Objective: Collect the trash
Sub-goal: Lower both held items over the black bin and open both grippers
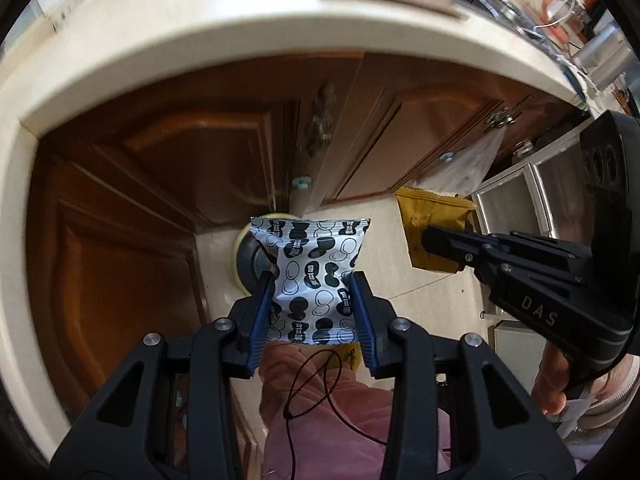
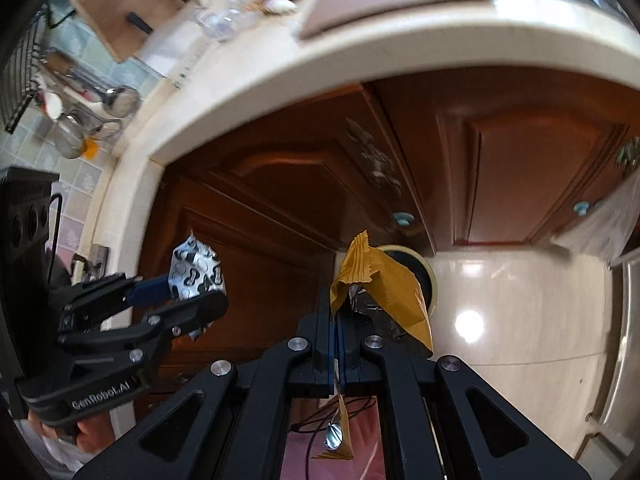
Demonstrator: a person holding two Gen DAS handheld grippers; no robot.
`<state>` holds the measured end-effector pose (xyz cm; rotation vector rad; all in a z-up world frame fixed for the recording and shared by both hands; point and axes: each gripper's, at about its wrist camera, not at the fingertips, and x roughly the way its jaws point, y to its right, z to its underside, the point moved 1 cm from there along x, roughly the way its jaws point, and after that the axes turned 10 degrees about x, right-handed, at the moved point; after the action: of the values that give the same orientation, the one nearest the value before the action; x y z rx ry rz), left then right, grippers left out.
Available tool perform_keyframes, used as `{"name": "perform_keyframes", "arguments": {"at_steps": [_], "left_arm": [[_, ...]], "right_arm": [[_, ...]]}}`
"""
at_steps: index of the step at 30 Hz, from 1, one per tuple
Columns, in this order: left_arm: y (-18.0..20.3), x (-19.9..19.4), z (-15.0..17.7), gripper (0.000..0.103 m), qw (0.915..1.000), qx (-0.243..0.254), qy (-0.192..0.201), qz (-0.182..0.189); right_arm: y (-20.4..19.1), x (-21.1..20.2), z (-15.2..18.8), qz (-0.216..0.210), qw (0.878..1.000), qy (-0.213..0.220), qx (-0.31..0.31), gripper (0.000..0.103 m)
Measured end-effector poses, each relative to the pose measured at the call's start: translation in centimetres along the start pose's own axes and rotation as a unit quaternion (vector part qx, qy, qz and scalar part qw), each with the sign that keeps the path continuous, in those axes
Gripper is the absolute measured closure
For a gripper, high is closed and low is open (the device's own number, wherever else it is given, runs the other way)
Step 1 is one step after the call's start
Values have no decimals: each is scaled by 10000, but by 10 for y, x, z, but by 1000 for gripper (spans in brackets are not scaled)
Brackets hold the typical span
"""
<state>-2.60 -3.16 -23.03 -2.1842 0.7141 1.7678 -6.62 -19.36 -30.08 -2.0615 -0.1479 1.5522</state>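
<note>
My left gripper is shut on a black-and-white patterned snack packet, its blue pads pressing on both sides. Under the packet a round bin with a cream rim stands on the floor by the cabinets. My right gripper is shut on a crumpled yellow foil wrapper, which hangs over the same bin. In the right wrist view the left gripper holds the patterned packet off to the left. From the left wrist, the right gripper and the yellow wrapper appear on the right.
Brown wooden cabinet doors rise behind the bin under a cream countertop edge. A clear plastic bag hangs from a cabinet handle. A steel appliance stands at the right on the cream tiled floor. Pink clothing and a thin cable lie below.
</note>
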Motion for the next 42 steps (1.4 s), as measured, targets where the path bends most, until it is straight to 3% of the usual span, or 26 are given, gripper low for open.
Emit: {"name": "perform_keyframes", "arguments": {"at_steps": [12,17,20,21,25,27,29,32,35,42], "left_arm": [[-41,139,26,68,9961,-688,-513,213],[-53,175,31,68,9954,-641,-686,206],[-55,193,30,62,9943,-580,-859,232],[-57,198,29,56,9940,-581,-896,255],[-67,213,25,48,9934,-579,-965,216],[-73,220,22,46,9932,-600,-979,189],[-80,224,21,43,9928,-644,-993,195],[-87,224,20,36,9924,-714,-984,198],[-90,225,20,36,9923,-732,-989,171],[-83,207,19,36,9925,-772,-937,154]], "right_arm": [[54,127,-9,64,9975,-617,331,101],[63,183,-7,154,9953,-882,359,101],[63,206,-5,194,9942,-1012,317,101],[63,216,-3,219,9937,-1053,305,101],[65,246,-1,311,9913,-1231,360,99],[67,255,-3,332,9901,-1292,435,93],[71,262,-5,384,9888,-1328,561,78],[79,264,-9,388,9885,-1251,752,64],[84,263,-11,337,9883,-1228,845,59],[89,256,-12,317,9881,-1211,893,59]]}}
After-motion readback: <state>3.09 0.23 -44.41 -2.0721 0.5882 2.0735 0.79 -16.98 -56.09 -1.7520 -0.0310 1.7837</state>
